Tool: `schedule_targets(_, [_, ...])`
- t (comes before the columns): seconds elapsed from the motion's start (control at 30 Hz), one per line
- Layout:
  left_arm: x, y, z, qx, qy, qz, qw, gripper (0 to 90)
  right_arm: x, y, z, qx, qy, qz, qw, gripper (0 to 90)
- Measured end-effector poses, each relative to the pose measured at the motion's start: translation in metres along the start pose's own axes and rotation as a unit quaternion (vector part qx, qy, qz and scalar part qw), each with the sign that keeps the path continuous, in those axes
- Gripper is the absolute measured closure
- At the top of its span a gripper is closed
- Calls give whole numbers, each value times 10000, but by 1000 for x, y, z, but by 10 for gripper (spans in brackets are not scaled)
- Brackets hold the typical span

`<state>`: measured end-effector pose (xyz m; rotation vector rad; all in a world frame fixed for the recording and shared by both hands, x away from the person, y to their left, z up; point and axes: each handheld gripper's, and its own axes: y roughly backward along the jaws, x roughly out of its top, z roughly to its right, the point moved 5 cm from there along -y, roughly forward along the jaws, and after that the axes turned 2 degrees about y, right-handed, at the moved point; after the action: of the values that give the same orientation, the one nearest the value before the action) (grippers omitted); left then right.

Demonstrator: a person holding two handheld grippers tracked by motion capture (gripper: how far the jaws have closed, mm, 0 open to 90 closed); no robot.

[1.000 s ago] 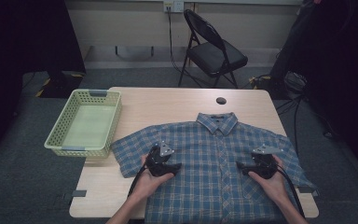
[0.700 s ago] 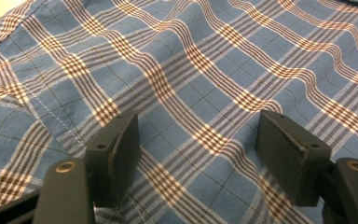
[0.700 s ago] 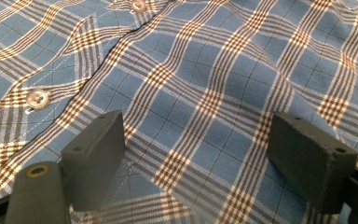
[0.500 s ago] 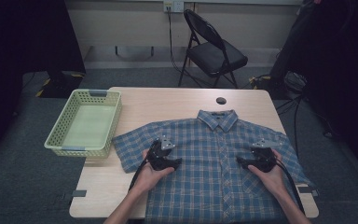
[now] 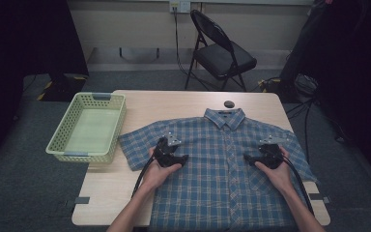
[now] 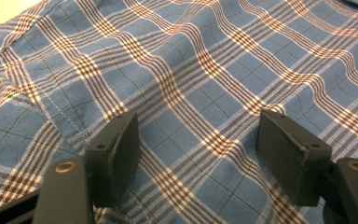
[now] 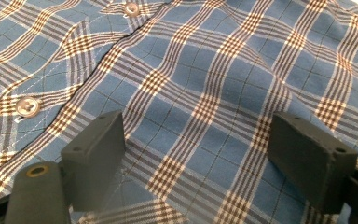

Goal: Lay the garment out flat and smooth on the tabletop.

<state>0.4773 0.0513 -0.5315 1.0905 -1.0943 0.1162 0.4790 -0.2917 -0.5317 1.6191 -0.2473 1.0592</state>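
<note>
A blue plaid short-sleeved shirt (image 5: 222, 164) lies spread flat on the wooden table (image 5: 174, 104), front up, collar at the far side. My left gripper (image 5: 178, 157) hovers low over the shirt's left chest; its jaws stand wide apart above the fabric (image 6: 191, 84), with nothing pinched between them. My right gripper (image 5: 253, 157) is over the right chest, near the button placket (image 7: 28, 106). It is open too, with smooth cloth (image 7: 205, 93) showing between its jaws. Each gripper (image 6: 198, 149) (image 7: 196, 158) is held in a hand that comes in from the near edge.
A light green plastic basket (image 5: 89, 128) sits at the table's left edge with nothing in it. A small black round object (image 5: 229, 104) lies beyond the collar. A black folding chair (image 5: 222, 53) stands behind the table, with cables on the floor to the right.
Both hands have slid away from the person, up the shirt toward the collar, staying level with each other. The jaws have kept the same width and the shirt has not shifted.
</note>
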Motion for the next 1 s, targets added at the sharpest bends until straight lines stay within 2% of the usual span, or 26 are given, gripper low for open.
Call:
schedule_targets(0.33, [11,-12,-16,42,51,2,10000,298,11,-13,9,-30,-14,-3,10000,182])
schedule_targets(1.0, [24,-27,-34,236,226,26,9995,299,32,-36,24,-34,-48,-1,10000,182])
